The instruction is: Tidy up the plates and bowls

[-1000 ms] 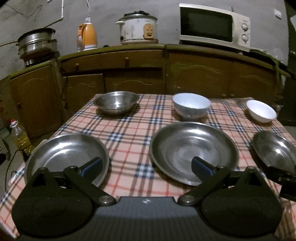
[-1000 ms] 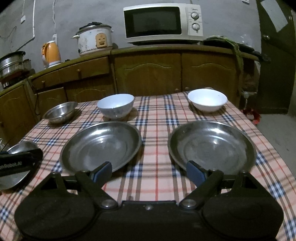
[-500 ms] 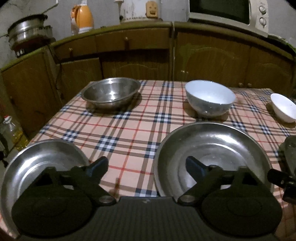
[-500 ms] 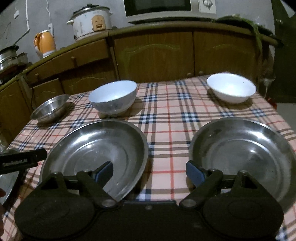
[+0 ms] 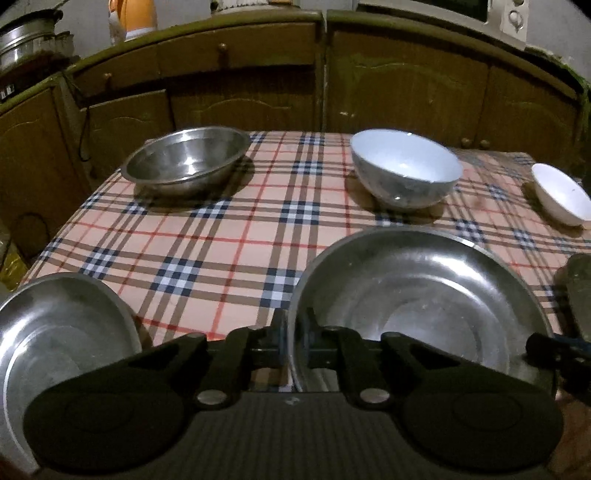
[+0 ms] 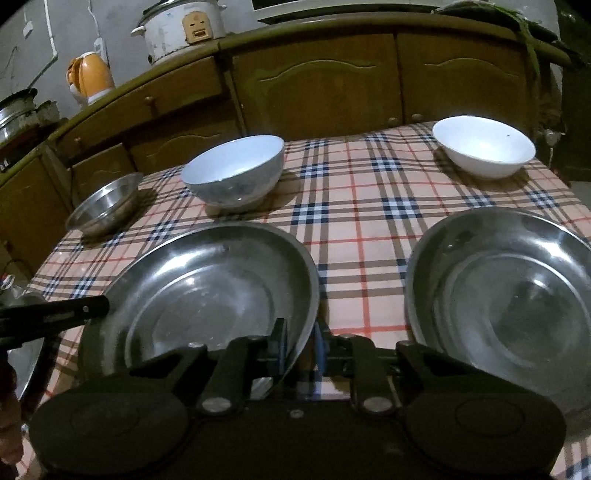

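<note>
Three steel plates lie along the near side of the plaid table. My left gripper (image 5: 293,341) is shut on the left rim of the middle steel plate (image 5: 417,306). My right gripper (image 6: 299,345) is shut on the right rim of that same middle plate (image 6: 207,295). The left steel plate (image 5: 59,332) and the right steel plate (image 6: 513,306) lie untouched. Behind stand a steel bowl (image 5: 186,160), a large white bowl (image 5: 404,168) and a small white bowl (image 6: 484,146).
The plaid tablecloth (image 5: 229,240) covers the table. Wooden cabinets (image 6: 314,88) run behind it, with a rice cooker (image 6: 184,27) and an orange kettle (image 6: 88,75) on top. The left gripper's arm (image 6: 51,314) shows at the left of the right wrist view.
Both grippers moved forward and down to the middle plate and closed on its opposite rims; a second ago both were open above the table.
</note>
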The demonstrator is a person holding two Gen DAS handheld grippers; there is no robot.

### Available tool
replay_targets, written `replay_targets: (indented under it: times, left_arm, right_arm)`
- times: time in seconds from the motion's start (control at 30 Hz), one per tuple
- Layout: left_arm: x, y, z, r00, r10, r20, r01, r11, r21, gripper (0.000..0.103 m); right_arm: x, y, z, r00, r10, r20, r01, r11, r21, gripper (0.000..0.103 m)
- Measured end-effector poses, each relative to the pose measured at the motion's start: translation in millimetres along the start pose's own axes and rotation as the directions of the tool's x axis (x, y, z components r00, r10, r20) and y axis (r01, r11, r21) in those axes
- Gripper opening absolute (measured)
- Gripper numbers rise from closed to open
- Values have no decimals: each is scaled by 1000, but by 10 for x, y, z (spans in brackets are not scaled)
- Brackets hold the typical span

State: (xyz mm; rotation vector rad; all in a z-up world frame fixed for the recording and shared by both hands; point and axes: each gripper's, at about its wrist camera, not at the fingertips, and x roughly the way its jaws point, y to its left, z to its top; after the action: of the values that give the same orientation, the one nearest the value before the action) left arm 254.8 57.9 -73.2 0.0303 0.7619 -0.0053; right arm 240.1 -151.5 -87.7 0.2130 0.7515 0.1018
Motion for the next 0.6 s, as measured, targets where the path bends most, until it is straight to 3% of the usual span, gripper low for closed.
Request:
replay_targets:
  times: [0.33, 0.6]
  left_arm:
    - [-622, -68, 14, 997, -2, 83, 1, 1000, 11, 10]
    - [-1002, -164, -158, 995, -4, 100, 0, 999, 42, 10]
  right_arm:
    - [-694, 42, -22, 995, 4, 95, -1, 999, -33, 21]
    - [-1246, 42, -152, 989, -15, 147, 25, 997, -68, 21]
